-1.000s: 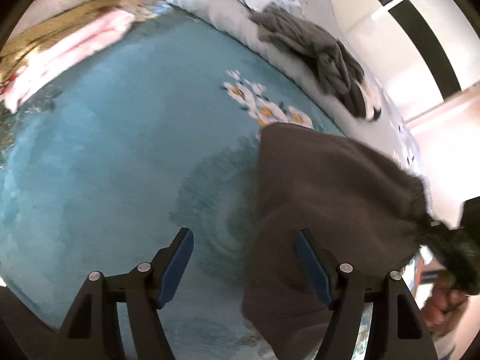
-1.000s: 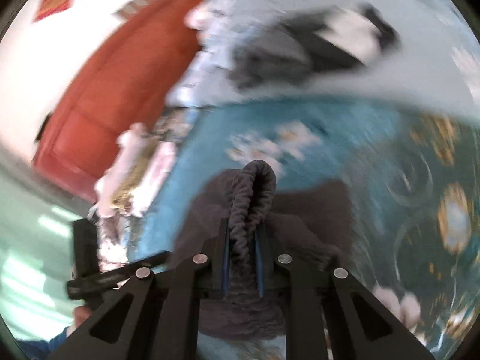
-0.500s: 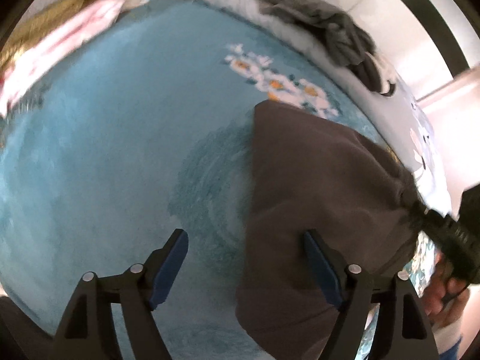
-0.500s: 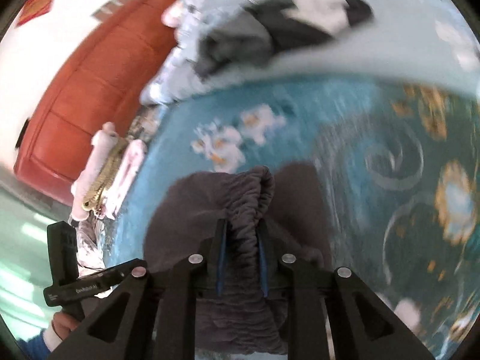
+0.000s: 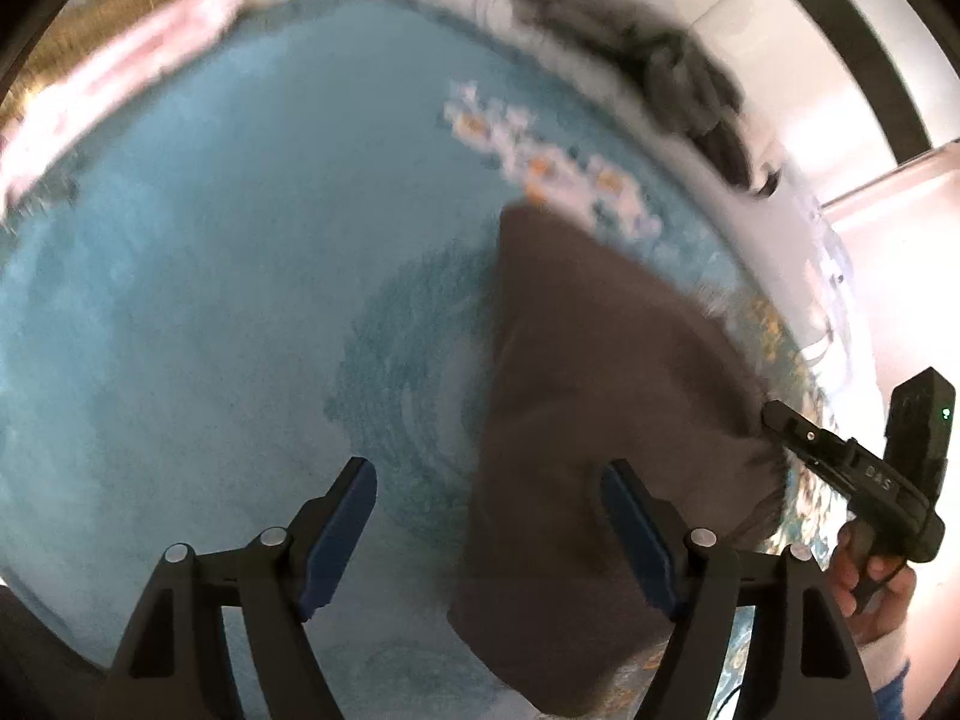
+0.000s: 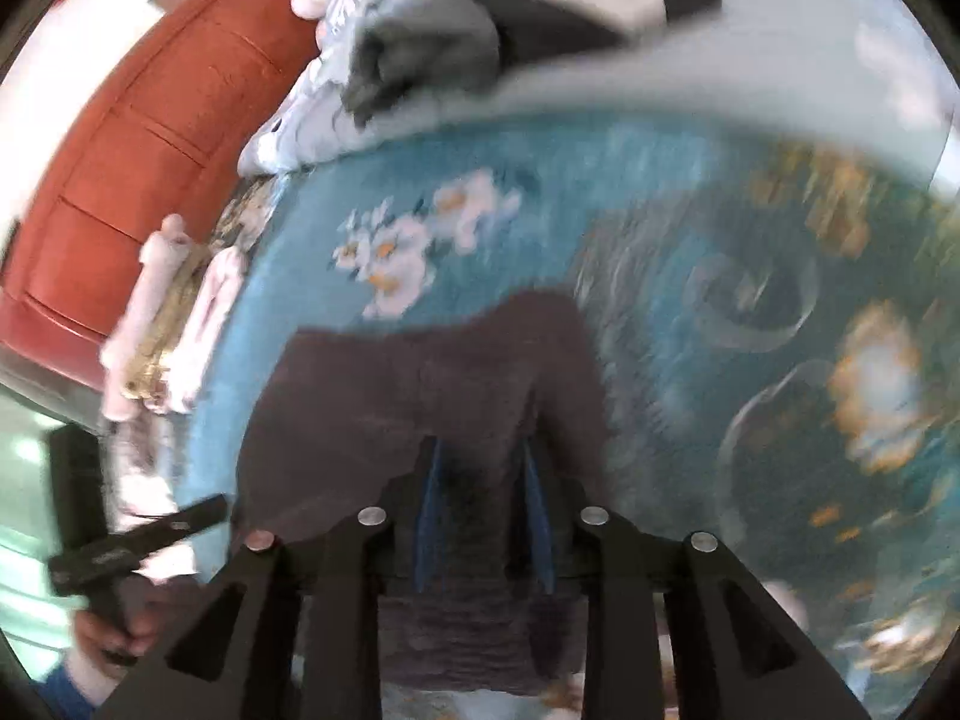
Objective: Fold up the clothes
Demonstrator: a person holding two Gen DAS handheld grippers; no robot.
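Nearest in the right wrist view, the right gripper (image 6: pixel 483 516) has its jaws opening, with the gathered elastic waistband (image 6: pixel 462 618) of a dark brown garment (image 6: pixel 420 396) between the blue pads; whether the pads press on it at this instant the blur does not settle, though a gap seems to show on each side, so I read it as letting go. In the left wrist view, the left gripper (image 5: pixel 489 531) stands with its jaws wide apart and nothing clamped; its right finger overlaps the garment's near edge, its left finger is over bare blanket. The brown garment (image 5: pixel 588 420) lies flat on a teal floral blanket (image 5: pixel 210 300), in what looks like a doubled, roughly rectangular panel, the waistband end toward the right gripper. Judgement: one fold of this piece looks laid down and is being released; a further fold across and some smoothing probably remain, though the blur hides any wrinkles. Farther out, at the blanket's far edge, a pink-and-gold bundle (image 6: pixel 162 324) rests near a red-brown headboard (image 6: pixel 120 138); whether it is folded I cannot tell. Farthest, a heap of grey and black-and-white clothes (image 6: pixel 510 18) sits crumpled on the pale bedding, well apart from the brown piece. Judgement: that heap is unfolded, so most of the task seems left.
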